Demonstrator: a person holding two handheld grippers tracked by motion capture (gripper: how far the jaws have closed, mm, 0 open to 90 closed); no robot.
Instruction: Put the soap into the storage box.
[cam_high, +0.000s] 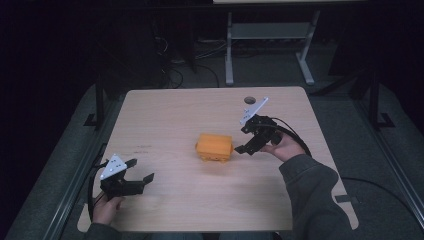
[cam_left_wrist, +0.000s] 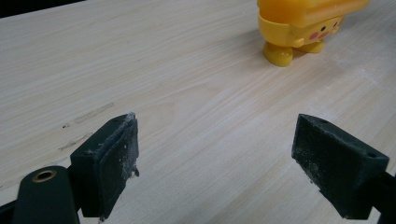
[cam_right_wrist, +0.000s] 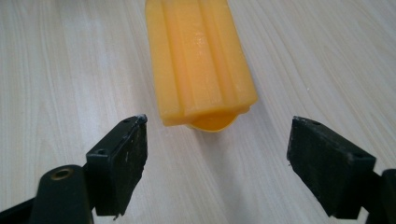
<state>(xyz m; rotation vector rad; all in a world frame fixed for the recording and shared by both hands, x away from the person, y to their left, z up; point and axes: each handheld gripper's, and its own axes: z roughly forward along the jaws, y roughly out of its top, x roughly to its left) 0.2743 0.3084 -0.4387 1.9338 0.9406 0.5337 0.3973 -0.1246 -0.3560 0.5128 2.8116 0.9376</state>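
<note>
Presently: one orange toy (cam_high: 214, 147), boxy, ridged on top, with stubby feet and a small painted face, standing near the middle of the worktop (cam_high: 165, 110).

Right tool (cam_high: 243, 140): jaws spread wide, holding nothing, tips just beside the toy's right end, not touching as far as I can see. In the right gripper view the toy (cam_right_wrist: 198, 60) lies lengthwise between the two pads and a little ahead of them. Right hand (cam_high: 284, 146) tilts the tool downward and to the left, forearm angled in from the near right corner.

Left tool (cam_high: 134, 171): jaws likewise spread and empty, low over the near left of the worktop, well apart from the toy (cam_left_wrist: 299, 28). Left hand (cam_high: 107, 206) at the near edge.

Handling note: I would judge the grasp best made by advancing the right tool until both pads flank the toy's long sides, centred, then closing squarely so it does not twist or skid.
</note>
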